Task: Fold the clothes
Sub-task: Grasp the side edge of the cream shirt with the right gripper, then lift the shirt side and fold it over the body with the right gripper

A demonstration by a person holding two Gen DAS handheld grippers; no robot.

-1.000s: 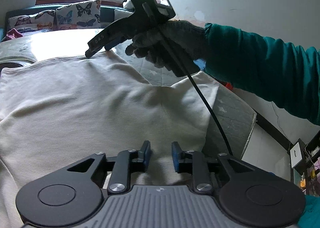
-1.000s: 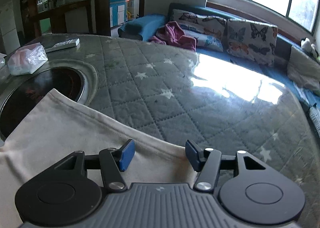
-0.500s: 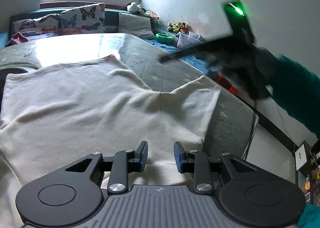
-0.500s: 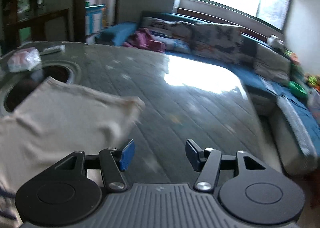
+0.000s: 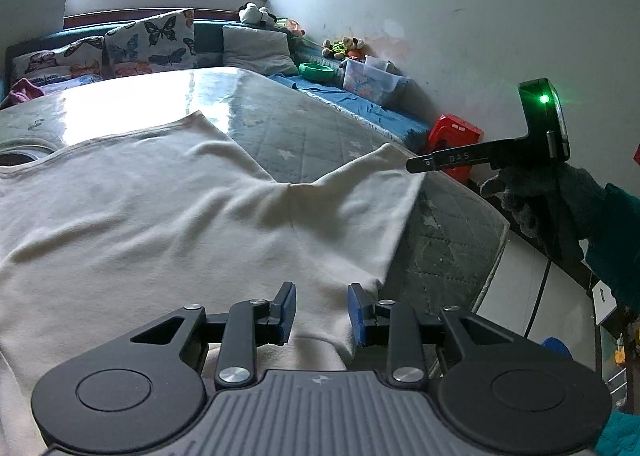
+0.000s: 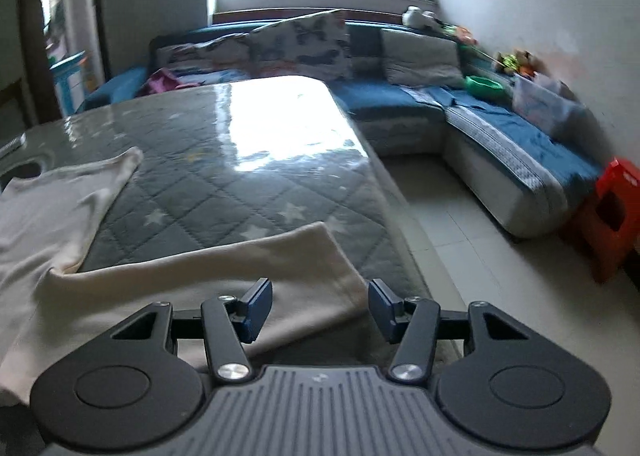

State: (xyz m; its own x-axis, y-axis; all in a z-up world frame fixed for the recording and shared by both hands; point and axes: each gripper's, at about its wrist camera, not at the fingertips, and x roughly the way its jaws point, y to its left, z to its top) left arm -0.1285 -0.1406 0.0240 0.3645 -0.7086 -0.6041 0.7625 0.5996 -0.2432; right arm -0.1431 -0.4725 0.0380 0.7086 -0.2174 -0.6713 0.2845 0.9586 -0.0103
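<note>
A cream garment point(image 5: 152, 208) lies spread on the grey quilted table point(image 5: 304, 136), one sleeve point(image 5: 372, 192) reaching toward the right edge. My left gripper point(image 5: 322, 314) is open and empty, low over the garment's near edge. My right gripper point(image 6: 320, 306) is open and empty, just above the end of the sleeve point(image 6: 240, 272) near the table's right edge. In the left wrist view the right gripper point(image 5: 416, 167) shows from the side, held by a gloved hand beyond the sleeve tip.
A round dark opening point(image 5: 16, 158) sits in the table at the far left. A blue sofa point(image 6: 500, 128) with butterfly cushions wraps around the back and right. A red stool point(image 6: 616, 212) stands on the tiled floor at the right.
My right gripper has left the garment's far corner and swung right and down to the sleeve end at the table's right edge. My left gripper has stayed nearly still and open.
</note>
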